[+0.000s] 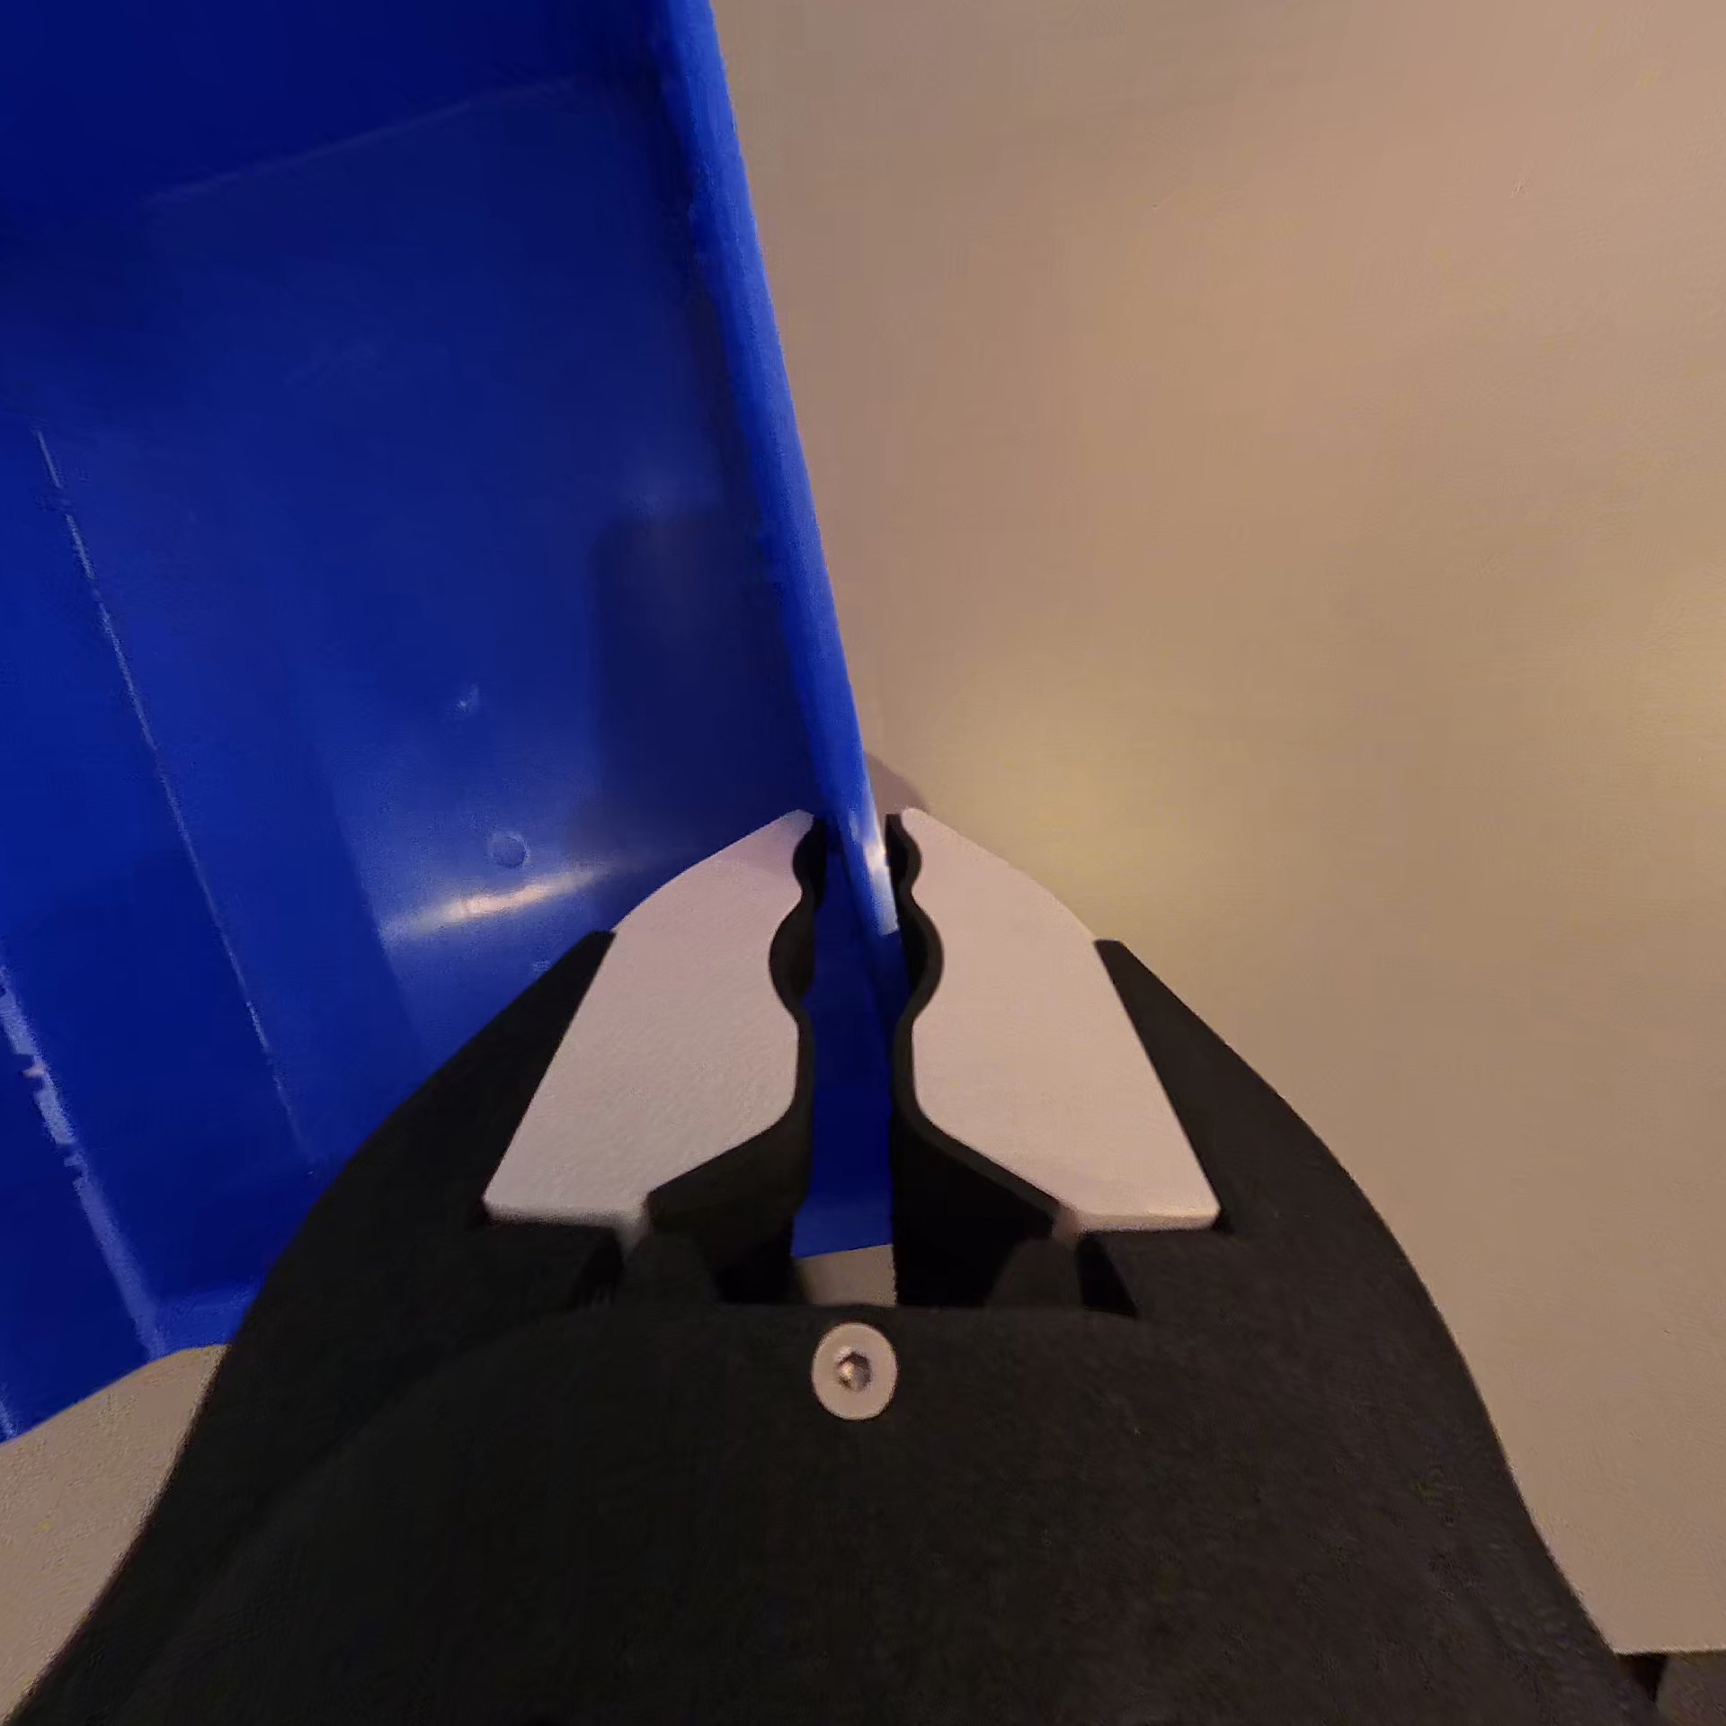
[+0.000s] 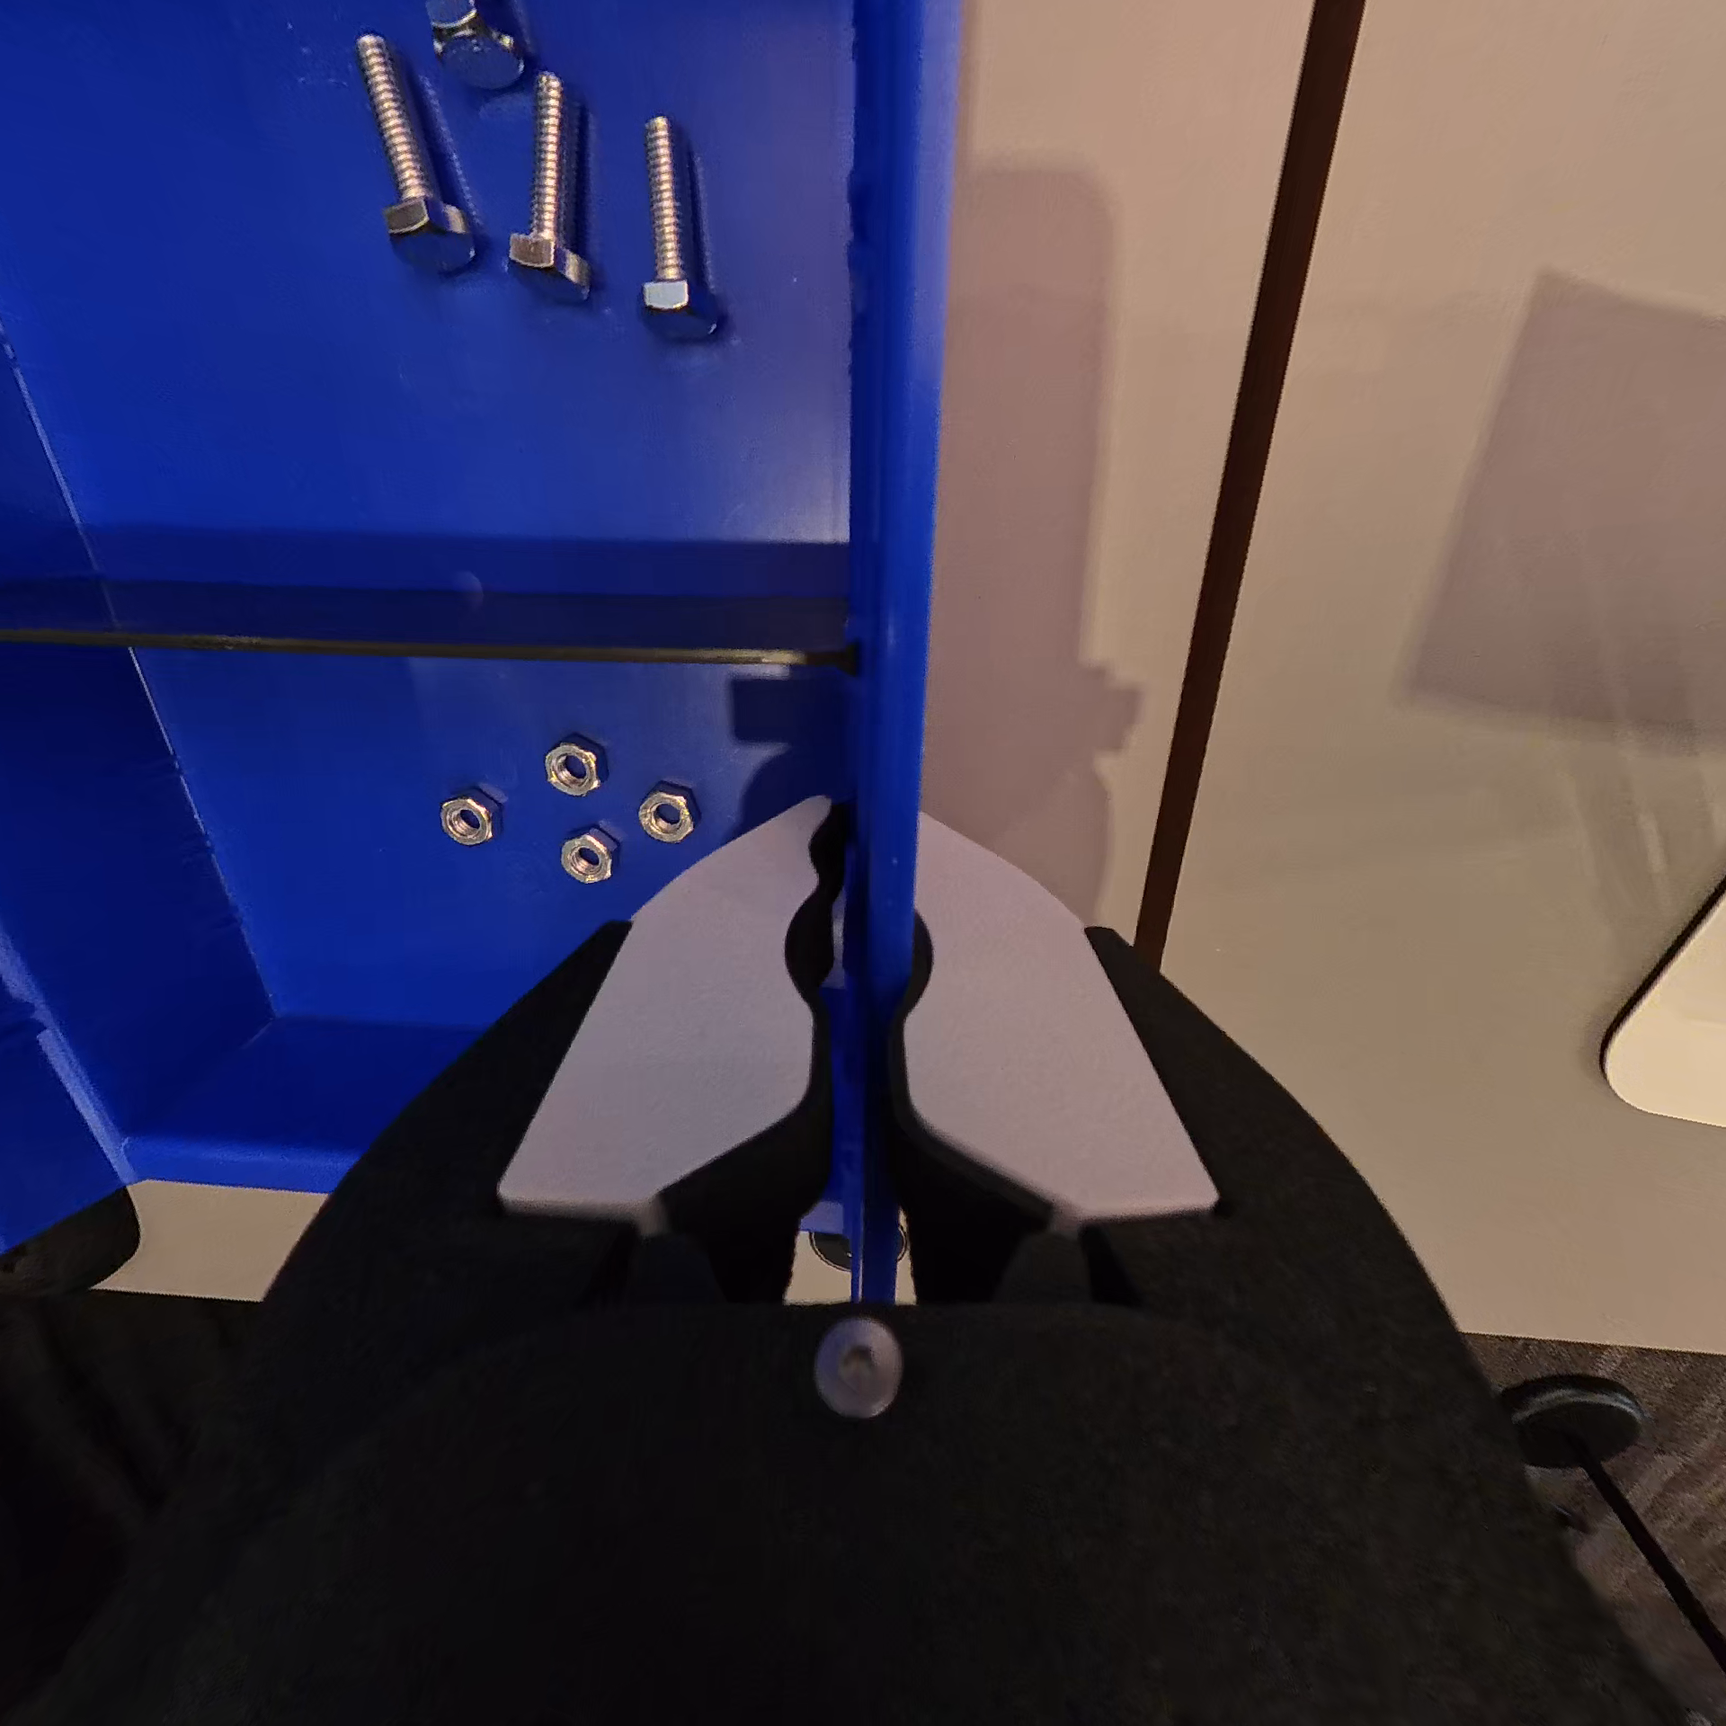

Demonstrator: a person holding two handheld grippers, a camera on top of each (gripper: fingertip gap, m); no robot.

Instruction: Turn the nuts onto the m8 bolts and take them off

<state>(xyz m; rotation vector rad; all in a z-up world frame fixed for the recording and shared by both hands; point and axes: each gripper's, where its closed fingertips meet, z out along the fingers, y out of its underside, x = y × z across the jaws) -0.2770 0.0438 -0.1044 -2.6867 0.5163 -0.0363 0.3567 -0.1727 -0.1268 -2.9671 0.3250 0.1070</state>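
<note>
Silver bolts [image 2: 546,187] and nuts [image 2: 574,811] in right wrist view only

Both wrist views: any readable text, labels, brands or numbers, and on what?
None readable in either view.
Blue bin: plain walls, no label showing.
Bolts and nuts: any head markings are too small to tell.
Left gripper and right gripper, both clamped on bin walls: no markings.

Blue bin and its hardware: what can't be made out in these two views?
- Fourth bolt, right wrist view: cut off by the top edge, only its head shows.
- Bin, left wrist view: its left part runs off the frame, and no bolts or nuts appear here.
- Bin wall, right wrist view: its near end is hidden inside the right gripper.
</note>
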